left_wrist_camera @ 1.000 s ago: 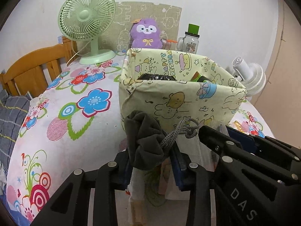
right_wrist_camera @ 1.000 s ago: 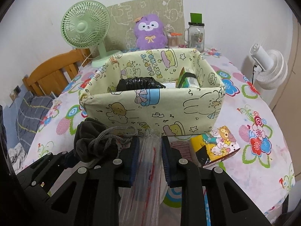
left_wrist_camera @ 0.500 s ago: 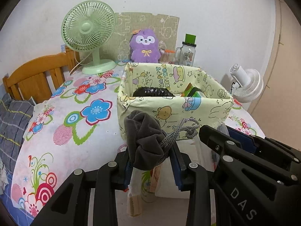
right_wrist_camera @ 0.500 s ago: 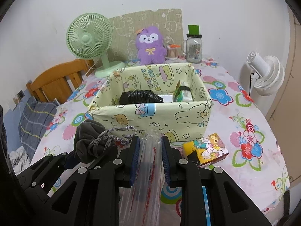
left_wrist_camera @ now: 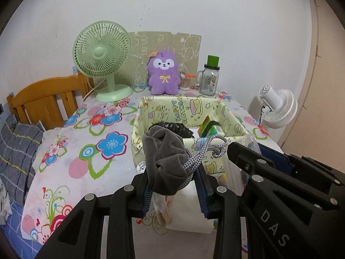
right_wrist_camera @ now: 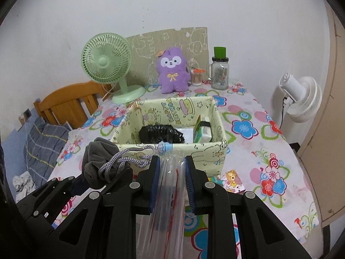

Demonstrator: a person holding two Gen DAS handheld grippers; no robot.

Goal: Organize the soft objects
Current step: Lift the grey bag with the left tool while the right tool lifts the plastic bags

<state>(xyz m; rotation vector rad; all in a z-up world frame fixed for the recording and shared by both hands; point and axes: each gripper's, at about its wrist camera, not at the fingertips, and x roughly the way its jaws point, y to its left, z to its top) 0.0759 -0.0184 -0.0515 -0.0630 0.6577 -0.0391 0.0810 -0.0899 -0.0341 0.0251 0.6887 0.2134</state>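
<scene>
Both grippers have risen since a second ago: the box (right_wrist_camera: 172, 129) now sits lower in both views and more of its inside shows. Writing: "DAS" in white on the right gripper's (right_wrist_camera: 172, 161) black body, seen from the left wrist; "HAPPY BIRTHDAY" printed on the box's inner far wall. The jar's (left_wrist_camera: 208, 79) label is too small to read.

Left gripper (left_wrist_camera: 174, 168) points forward and down toward the box, its blue pads pressed narrow on a grey pouch (left_wrist_camera: 165, 159). The pouch bunches up above the fingers, and its grey cord (left_wrist_camera: 204, 151) loops off to the right. Right gripper sits just beside it on the right, same downward tilt, pads pinched nearly together on a clear bag (right_wrist_camera: 172, 194) with red lines, which hangs down between the fingers.

Pouch and bag are both held up off the table (right_wrist_camera: 280, 151), on the near side of the box. Inside the box lie a black crinkled bag (right_wrist_camera: 161, 132) and a green carton (right_wrist_camera: 202, 130). A small cartoon packet (right_wrist_camera: 234, 183) lies on the cloth at the box's near right corner. By the back wall stand a green fan (left_wrist_camera: 102, 56), a purple plush (left_wrist_camera: 164, 73) and the jar.
</scene>
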